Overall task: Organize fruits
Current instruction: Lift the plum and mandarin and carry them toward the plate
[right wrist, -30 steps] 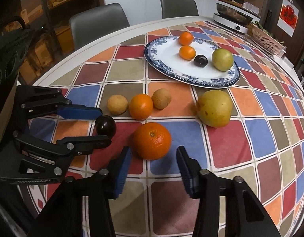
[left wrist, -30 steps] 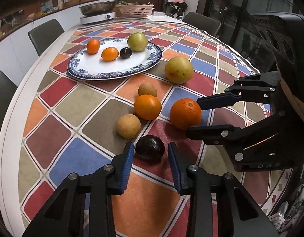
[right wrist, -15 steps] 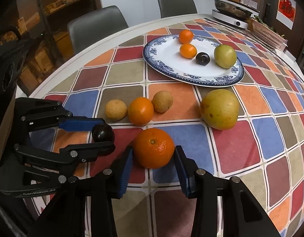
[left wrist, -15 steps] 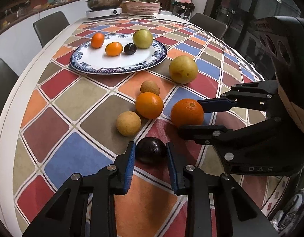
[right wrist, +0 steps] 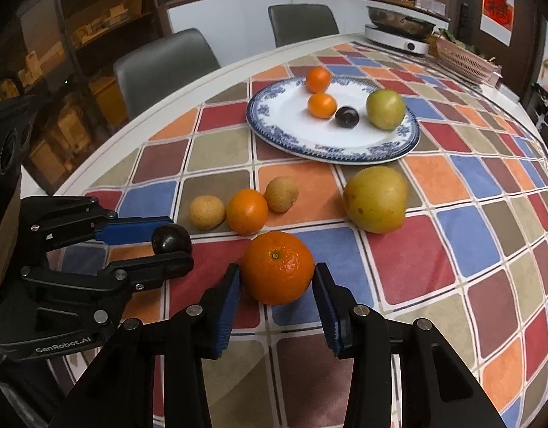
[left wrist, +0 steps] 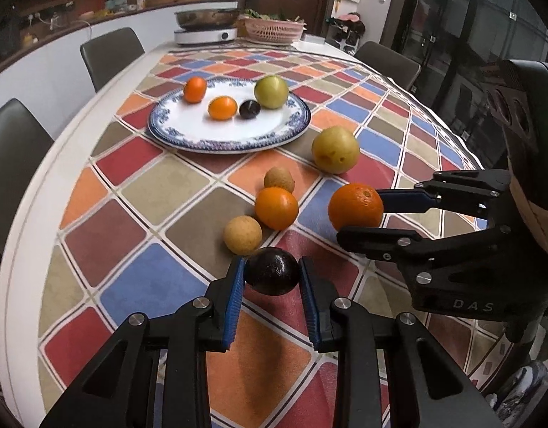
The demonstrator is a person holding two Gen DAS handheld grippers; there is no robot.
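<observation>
My left gripper (left wrist: 272, 276) is shut on a dark plum (left wrist: 272, 275), also seen in the right wrist view (right wrist: 171, 238). My right gripper (right wrist: 276, 278) is shut on a large orange (right wrist: 277, 267), which also shows in the left wrist view (left wrist: 356, 206). Both fruits look slightly raised off the tablecloth. A blue-rimmed white plate (left wrist: 188, 125) farther back holds two small oranges, a dark plum and a green fruit (left wrist: 271, 91).
On the checkered tablecloth lie a small orange (left wrist: 276, 208), two tan round fruits (left wrist: 242, 234) (left wrist: 279, 179) and a big yellow fruit (left wrist: 335, 149). Chairs (left wrist: 111, 55) stand on the left. A cooker with a pan (left wrist: 206, 25) and a basket stand at the far end.
Both grippers closed on their fruits, the left on the dark plum and the right on the large orange, and rose a little with them.
</observation>
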